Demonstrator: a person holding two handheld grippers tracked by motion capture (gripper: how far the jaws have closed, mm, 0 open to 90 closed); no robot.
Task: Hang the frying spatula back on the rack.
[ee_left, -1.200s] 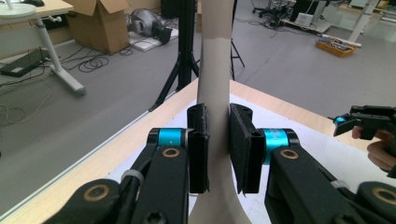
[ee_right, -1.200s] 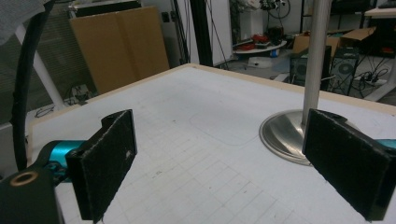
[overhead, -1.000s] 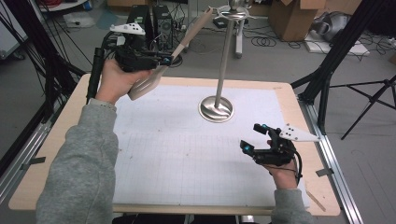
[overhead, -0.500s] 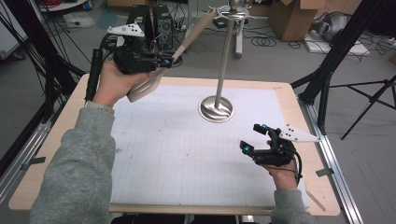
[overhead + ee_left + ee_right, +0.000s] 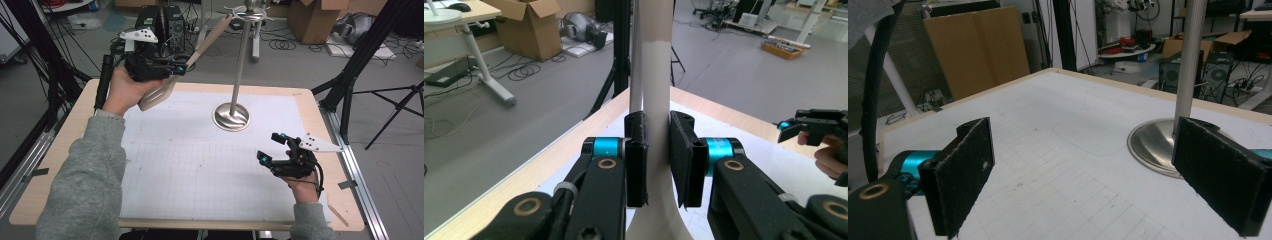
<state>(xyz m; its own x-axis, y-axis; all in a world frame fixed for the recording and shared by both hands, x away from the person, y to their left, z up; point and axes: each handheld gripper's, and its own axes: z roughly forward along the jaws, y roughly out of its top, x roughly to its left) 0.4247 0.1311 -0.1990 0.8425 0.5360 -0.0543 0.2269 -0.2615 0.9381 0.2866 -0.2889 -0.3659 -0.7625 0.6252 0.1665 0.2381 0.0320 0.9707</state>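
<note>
My left tool [image 5: 172, 67] pinches the long beige wooden spatula [image 5: 165, 87] at its neck, handle tip up at the steel stand's hooks [image 5: 250, 10] — stiff, light, smooth, so grip the flat faces. My right tool [image 5: 277, 150] is spread, idle, on the bench [image 5: 50, 165].

I see the stand [image 5: 231, 116] on the table's [image 5: 60, 165] far middle — spatula [image 5: 165, 90] up to its left.

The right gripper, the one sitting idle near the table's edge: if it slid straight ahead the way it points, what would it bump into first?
Probably the round steel base of the metal stand. The right gripper, jaws open, faces it across bare gridded mat, though the base sits off toward one jaw, so it might slip past.
</note>
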